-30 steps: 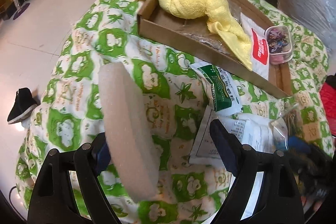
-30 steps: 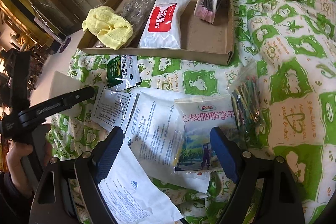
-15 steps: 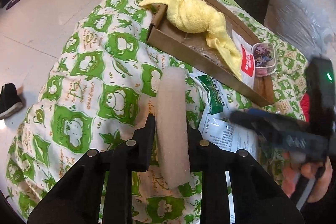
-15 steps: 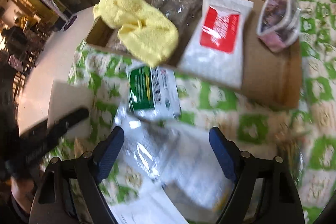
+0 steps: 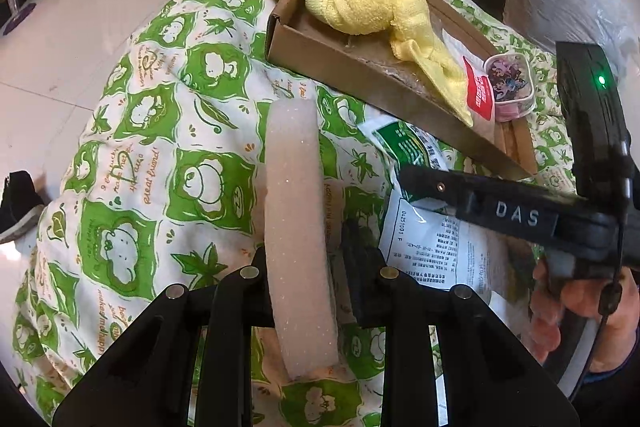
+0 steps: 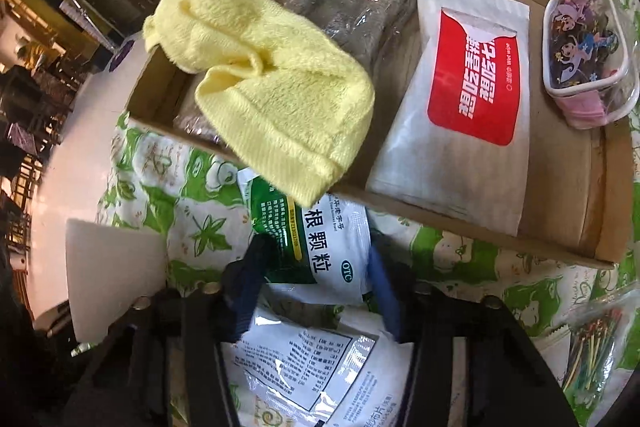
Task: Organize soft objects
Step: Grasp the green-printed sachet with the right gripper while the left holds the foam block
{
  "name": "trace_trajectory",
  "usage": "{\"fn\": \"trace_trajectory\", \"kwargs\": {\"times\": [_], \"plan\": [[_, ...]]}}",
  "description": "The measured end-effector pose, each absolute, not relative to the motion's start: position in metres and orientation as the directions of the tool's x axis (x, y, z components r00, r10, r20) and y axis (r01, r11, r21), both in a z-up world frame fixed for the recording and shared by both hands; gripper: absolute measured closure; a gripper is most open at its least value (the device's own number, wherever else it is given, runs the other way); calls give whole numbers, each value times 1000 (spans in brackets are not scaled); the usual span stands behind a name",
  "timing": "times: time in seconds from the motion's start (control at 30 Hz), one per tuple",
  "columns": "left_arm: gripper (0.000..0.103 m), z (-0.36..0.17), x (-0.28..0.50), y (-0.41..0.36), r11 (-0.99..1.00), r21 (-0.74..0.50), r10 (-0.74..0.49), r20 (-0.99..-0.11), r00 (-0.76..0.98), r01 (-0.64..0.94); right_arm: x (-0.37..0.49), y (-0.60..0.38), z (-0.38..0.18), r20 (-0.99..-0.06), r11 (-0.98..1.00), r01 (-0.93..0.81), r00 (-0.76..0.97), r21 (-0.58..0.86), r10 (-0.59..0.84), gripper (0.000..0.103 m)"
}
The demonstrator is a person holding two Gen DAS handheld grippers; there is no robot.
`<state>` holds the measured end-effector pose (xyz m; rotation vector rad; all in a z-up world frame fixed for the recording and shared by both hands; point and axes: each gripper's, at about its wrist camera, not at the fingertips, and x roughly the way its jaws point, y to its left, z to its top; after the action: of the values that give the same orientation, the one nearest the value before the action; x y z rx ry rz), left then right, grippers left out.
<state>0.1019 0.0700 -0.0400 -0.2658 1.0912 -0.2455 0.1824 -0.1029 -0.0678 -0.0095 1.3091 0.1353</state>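
My left gripper (image 5: 306,251) is shut on a pale pink foam slab (image 5: 296,211), held on edge above the green-and-white quilt (image 5: 160,167). The same foam slab (image 6: 112,267) shows at the left of the right wrist view. My right gripper (image 6: 316,279) points down over a green-and-white sachet (image 6: 316,247). Its jaws are closing, with the sachet between the blurred blue fingers (image 6: 244,279). A cardboard tray (image 6: 600,187) behind holds a yellow towel (image 6: 272,99), a white pouch with a red label (image 6: 468,107) and a clear cartoon pouch (image 6: 584,55).
More white printed sachets (image 6: 312,367) lie under the right gripper. A bag of coloured sticks (image 6: 592,343) sits at the right. A hand (image 5: 580,307) holds the right gripper's black body (image 5: 516,217). The quilt drops off at the left to a pale floor with a black shoe (image 5: 16,203).
The left jaws shut on the foam slab and stood it on edge. The right gripper moved left and down from the white sachets to the green sachet, and its jaws narrowed.
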Motion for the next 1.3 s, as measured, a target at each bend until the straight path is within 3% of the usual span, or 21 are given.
{"fn": "trace_trajectory", "kwargs": {"times": [0.07,0.27,0.53,0.6,0.8,1.3], "plan": [[80,-39,102,71,942,-330,-319,-836,446,55,177,-101,-66,-964,990,-123,247,74,103,70],[80,-40,101,82,935,-353,-327,-832,447,26,144,-103,-65,-964,982,-150,223,114,146,77],[80,-27,93,76,947,-314,-307,-806,506,74,103,-125,-47,-948,976,-136,248,171,200,78],[87,-25,92,74,949,-304,-303,-804,512,85,98,-130,-40,-940,976,-126,271,179,208,78],[89,-23,88,74,945,-316,-311,-798,516,82,92,-141,-31,-928,976,-112,306,185,211,78],[89,6,54,77,932,-361,-324,-772,547,42,88,-147,-9,-901,963,-130,341,235,266,78]]}}
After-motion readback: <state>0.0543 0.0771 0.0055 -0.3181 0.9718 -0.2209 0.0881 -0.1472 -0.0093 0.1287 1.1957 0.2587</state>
